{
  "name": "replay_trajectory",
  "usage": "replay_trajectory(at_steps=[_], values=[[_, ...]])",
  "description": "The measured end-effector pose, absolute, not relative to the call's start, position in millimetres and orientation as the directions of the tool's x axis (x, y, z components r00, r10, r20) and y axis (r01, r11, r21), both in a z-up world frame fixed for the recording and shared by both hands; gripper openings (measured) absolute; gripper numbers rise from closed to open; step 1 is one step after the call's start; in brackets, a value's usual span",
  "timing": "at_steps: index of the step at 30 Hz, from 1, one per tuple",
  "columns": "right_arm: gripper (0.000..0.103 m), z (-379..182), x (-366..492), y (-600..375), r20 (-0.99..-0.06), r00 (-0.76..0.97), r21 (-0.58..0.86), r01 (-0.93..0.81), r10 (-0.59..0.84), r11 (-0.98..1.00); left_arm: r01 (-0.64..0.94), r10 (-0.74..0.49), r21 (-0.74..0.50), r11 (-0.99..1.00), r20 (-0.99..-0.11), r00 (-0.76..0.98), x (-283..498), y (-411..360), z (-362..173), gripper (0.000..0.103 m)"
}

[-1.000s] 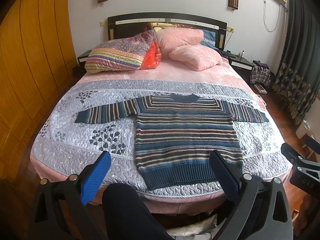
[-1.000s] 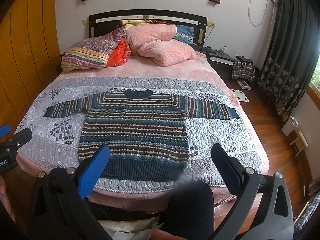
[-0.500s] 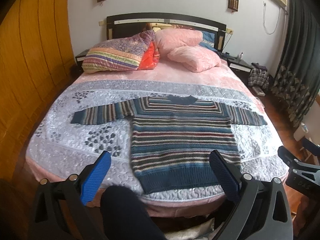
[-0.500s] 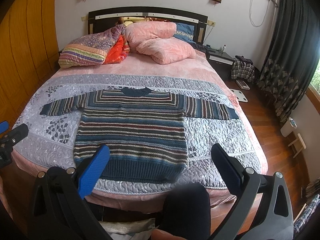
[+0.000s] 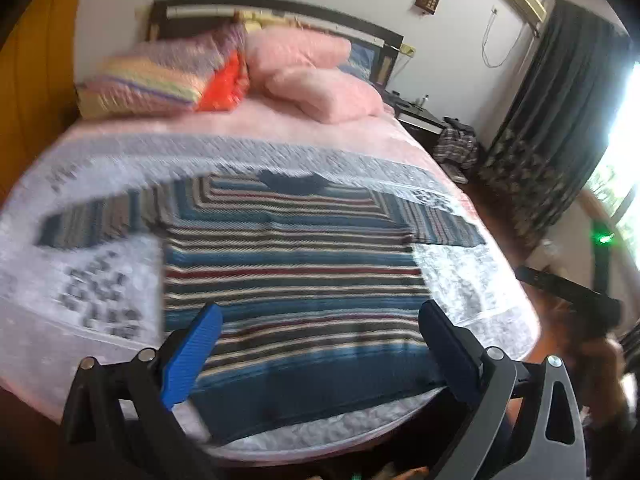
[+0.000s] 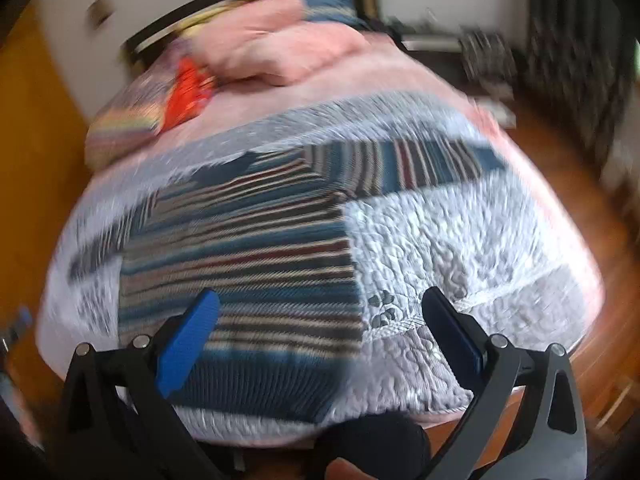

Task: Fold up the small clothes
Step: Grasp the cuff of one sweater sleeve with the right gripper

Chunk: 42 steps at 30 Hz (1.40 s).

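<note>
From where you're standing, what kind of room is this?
Almost certainly a home bedroom. A wide bed under a grey quilted bedspread fills the view, with plump pink pillows against a dark wooden headboard. A striped knitted sweater lies spread flat on the bed.

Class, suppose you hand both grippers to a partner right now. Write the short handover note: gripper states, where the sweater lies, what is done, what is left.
Left gripper: open, empty, above the sweater's hem.
Right gripper: open, empty, over the hem's right corner.
Striped sweater: flat on the quilt, sleeves spread out, collar toward the pillows.
Done: nothing folded yet.
Left: every fold, probably sleeves in first, then hem up to collar.
Both views are blurred.
</note>
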State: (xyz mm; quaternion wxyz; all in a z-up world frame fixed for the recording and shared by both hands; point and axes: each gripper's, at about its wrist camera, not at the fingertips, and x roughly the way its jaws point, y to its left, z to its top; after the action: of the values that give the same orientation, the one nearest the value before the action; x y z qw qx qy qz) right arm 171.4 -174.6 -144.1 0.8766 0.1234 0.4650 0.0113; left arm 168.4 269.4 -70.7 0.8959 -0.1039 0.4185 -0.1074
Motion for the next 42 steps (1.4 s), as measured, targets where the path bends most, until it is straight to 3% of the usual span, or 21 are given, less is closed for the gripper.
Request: replay_trajectory(at_steps=[4,6,7,8,11,15,19,30,39,42], values=[[0.096,-179.2,211.1,-249.5,-0.809,0.568,0.341,0.243,0.152,0.908,0.102,-0.309,-0.329,0.939,-0.672,0.673,203.5,270.0,-86.6,0.099],[0.082,-203.5,234.8,-295.4,-0.809,0.555,0.430,0.330,0.196,0.841,0.100,-0.314,-0.348,0.932,-0.642,0.699,216.3,270.6,-89.6,0.099],[0.067,-212.7,242.5,-311.9,-0.803,0.555,0.466,0.359,0.217,0.808,0.088,-0.304,-0.349,0.933,-0.634,0.711,225.0,270.3,-93.1,0.099],[0.063,-226.2,253.4,-333.6,-0.800,0.549,0.507,0.404,0.242,0.761,0.086,-0.299,-0.344,0.935,-0.636,0.712,232.2,268.8,-96.7,0.099],[0.062,-256.2,282.3,-386.1,-0.765,0.575,0.602,0.481,0.289,0.638,0.097,-0.284,-0.303,0.948,-0.669,0.687,255.1,258.8,-108.2,0.099],[0.058,-290.2,320.8,-447.1,-0.703,0.631,0.698,0.523,0.328,0.489,0.096,-0.331,-0.348,0.932,-0.714,0.617,285.9,249.9,-133.3,0.099],[0.044,-318.5,353.1,-485.5,-0.663,0.669,0.744,0.540,0.336,0.393,0.065,-0.348,-0.380,0.923,-0.746,0.567,309.2,240.2,-163.0,0.099],[0.042,-380.5,409.6,-537.7,-0.691,0.663,0.722,0.611,0.288,0.324,-0.012,-0.403,-0.504,0.864,-0.704,0.584,340.8,249.3,-200.4,0.099],[0.042,-393.6,430.9,-542.5,-0.695,0.667,0.715,0.606,0.268,0.348,-0.076,-0.462,-0.627,0.775,-0.645,0.608,355.4,273.0,-219.2,0.099],[0.036,-392.8,436.8,-542.1,-0.696,0.666,0.714,0.601,0.268,0.361,-0.104,-0.465,-0.649,0.754,-0.638,0.615,356.1,282.1,-224.3,0.099]])
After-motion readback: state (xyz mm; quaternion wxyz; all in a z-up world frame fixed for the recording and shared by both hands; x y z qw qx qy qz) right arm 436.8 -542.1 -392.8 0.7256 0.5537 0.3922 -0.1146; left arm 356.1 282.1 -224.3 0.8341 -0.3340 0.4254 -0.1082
